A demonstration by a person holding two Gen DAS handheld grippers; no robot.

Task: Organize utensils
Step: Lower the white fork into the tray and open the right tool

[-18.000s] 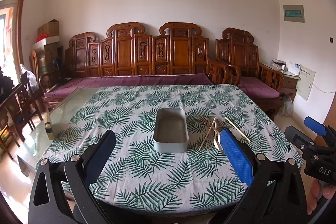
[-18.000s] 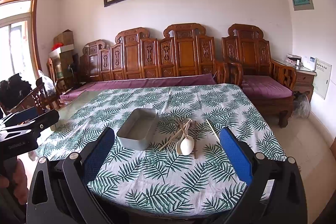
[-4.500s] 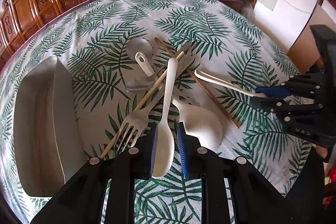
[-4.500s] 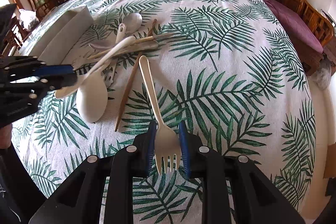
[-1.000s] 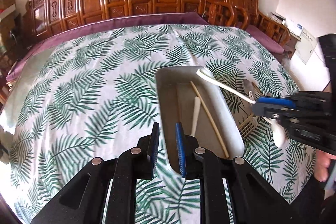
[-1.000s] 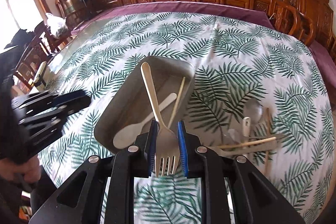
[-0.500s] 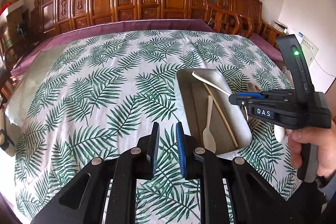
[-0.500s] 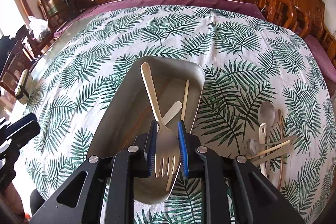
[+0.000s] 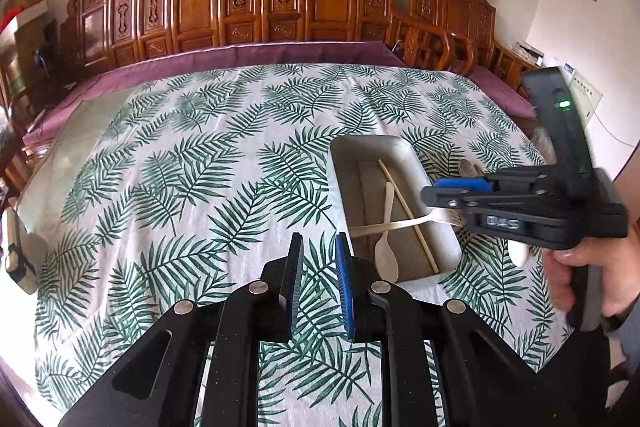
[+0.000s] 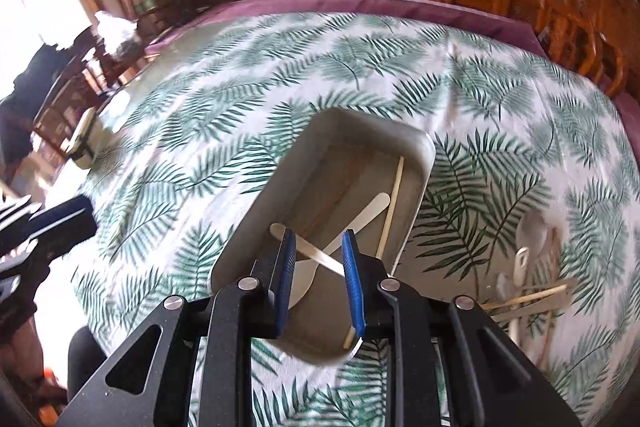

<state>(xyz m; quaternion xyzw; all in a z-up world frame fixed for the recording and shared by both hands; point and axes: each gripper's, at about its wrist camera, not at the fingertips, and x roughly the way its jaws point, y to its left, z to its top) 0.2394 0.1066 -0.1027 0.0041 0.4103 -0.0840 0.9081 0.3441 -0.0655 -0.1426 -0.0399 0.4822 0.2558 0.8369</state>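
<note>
A grey tray point(image 9: 336, 163) point(image 10: 340, 115) sits on the palm-leaf cloth and holds a cream spoon point(image 9: 385, 247) point(image 10: 368, 211) and a chopstick point(image 9: 400, 195) point(image 10: 394, 187). A cream fork point(image 9: 396, 225) point(image 10: 316, 253) lies slantwise across the tray, its tines on the right rim. My right gripper point(image 10: 318, 239) point(image 9: 430, 193) hovers over the tray's near end; its jaws are opening and the fork handle passes loose between them. My left gripper point(image 9: 318, 247) point(image 10: 60, 223) hangs left of the tray, its fingers a narrow gap apart with nothing in them.
Several loose utensils point(image 10: 532, 267) lie on the cloth right of the tray, partly hidden behind the right gripper in the left wrist view. A carved wooden bench point(image 9: 280, 3) with a purple cushion runs behind the table. A small block point(image 10: 80, 143) sits on the bare glass edge at the left.
The right gripper's fingers have spread and the fork has dropped from upright between them to lie across the tray. The left gripper has drawn back to the left, away from the tray.
</note>
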